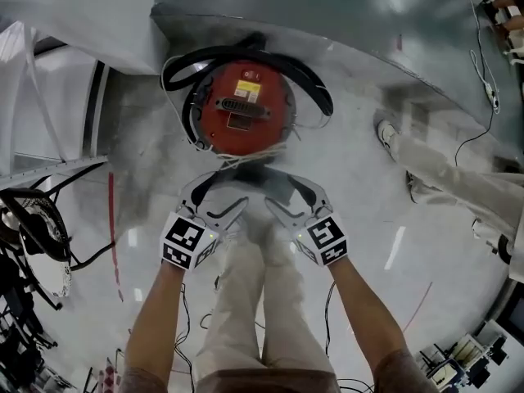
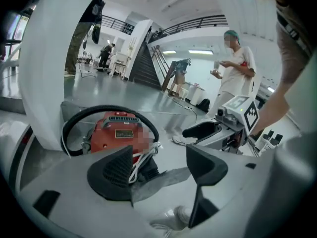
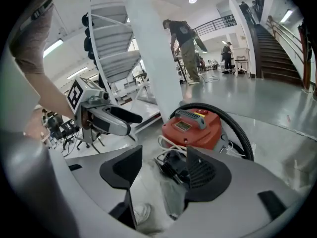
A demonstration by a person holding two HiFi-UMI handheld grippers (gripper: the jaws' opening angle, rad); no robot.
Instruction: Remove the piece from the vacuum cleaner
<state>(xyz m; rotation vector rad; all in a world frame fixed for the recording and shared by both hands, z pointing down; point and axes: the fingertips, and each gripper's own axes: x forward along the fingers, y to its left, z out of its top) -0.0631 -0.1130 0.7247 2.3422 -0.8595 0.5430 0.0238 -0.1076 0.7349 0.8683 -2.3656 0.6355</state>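
A round red vacuum cleaner (image 1: 246,105) stands on the grey floor with a black hose (image 1: 315,88) coiled round it and a white cord (image 1: 246,155) bunched at its near side. A black ribbed piece (image 3: 174,165) with a flat grey part lies against that near side, under the cord. My left gripper (image 1: 219,193) and right gripper (image 1: 293,196) hover side by side just short of it, both open with nothing between their jaws. The piece shows between the jaws of the left gripper (image 2: 161,162) and close to the ribbed pad of the right gripper (image 3: 161,170).
A person's leg and shoe (image 1: 393,137) stand on the floor right of the vacuum. White frames (image 1: 49,97) and a black stand (image 1: 33,228) with cables crowd the left side. My own legs (image 1: 262,301) are below the grippers.
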